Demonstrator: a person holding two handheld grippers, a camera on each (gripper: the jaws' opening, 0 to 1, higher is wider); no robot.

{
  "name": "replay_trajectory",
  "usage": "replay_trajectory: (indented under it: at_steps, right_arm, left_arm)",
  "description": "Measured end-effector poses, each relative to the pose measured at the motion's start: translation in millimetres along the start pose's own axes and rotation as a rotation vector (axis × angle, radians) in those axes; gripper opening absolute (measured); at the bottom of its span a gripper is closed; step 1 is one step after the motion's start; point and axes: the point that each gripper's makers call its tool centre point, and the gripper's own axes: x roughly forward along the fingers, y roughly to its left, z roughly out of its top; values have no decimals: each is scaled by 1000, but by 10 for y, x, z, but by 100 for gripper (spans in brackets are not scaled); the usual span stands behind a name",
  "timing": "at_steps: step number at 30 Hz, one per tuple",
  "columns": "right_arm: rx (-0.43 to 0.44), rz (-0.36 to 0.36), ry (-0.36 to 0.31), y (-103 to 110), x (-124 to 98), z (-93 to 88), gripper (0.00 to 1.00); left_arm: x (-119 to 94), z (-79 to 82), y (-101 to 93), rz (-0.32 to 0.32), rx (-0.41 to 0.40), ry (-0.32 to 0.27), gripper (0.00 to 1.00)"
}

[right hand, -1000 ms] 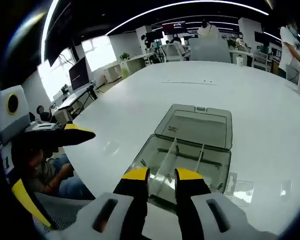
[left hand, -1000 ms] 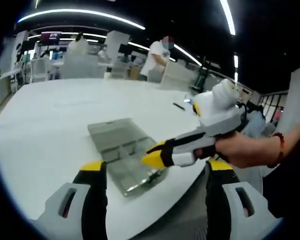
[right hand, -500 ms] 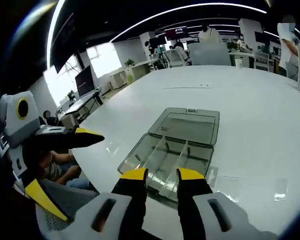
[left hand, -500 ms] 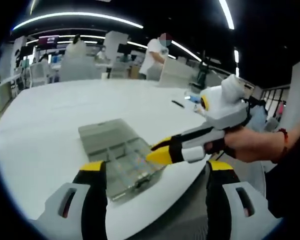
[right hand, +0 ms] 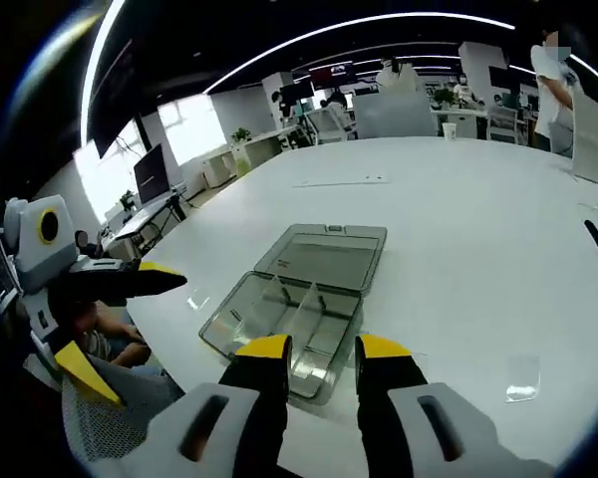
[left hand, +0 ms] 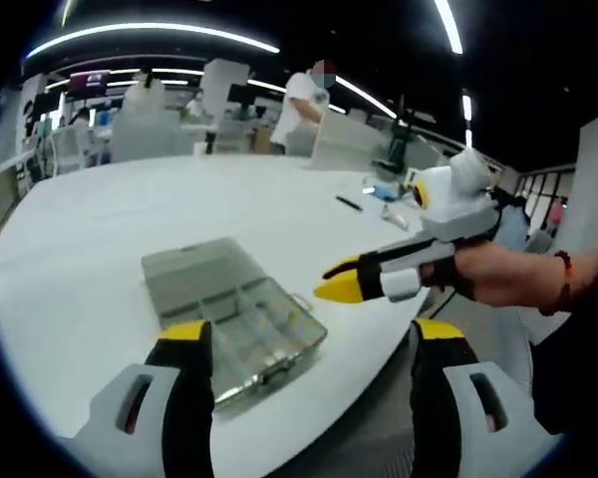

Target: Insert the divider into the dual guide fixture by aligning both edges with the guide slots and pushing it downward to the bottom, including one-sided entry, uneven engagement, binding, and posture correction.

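A clear plastic box [left hand: 244, 324] lies near the white table's front edge with its lid [left hand: 189, 264] folded open flat behind it. In the right gripper view the box [right hand: 279, 314] shows upright clear dividers [right hand: 309, 304] standing in it. My left gripper [left hand: 309, 344] hangs wide open in front of the box with nothing between its fingers; it also enters the right gripper view at the left [right hand: 105, 319]. My right gripper [right hand: 324, 349] hovers just before the box, its jaws a narrow gap apart and nothing visible between them. A hand holds it to the right of the box [left hand: 339, 287].
Small clear flat pieces lie on the table [right hand: 458, 199] to the right of the box [right hand: 523, 366] and to its left [right hand: 194, 299]. A black pen [right hand: 596, 239] lies farther right. The table's rounded edge [left hand: 359, 368] runs close below the box. People and desks stand far behind.
My right gripper has drawn back from the box, up and to the right in the left gripper view. The box now looks smaller and farther off in the right gripper view. The left jaws stay wide.
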Motion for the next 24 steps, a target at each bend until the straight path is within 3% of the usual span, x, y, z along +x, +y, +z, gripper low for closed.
replay_trajectory:
  at_steps: [4, 12, 24]
  right_arm:
    - [34, -27, 10, -135, -47, -37, 23]
    - [14, -70, 29, -351, -123, -108, 25]
    - [55, -168, 75, -892, -245, -310, 29]
  left_arm:
    - [64, -5, -30, -25, 9, 19, 80]
    - [110, 31, -30, -33, 23, 9, 81]
    - [160, -4, -56, -35, 10, 18, 80]
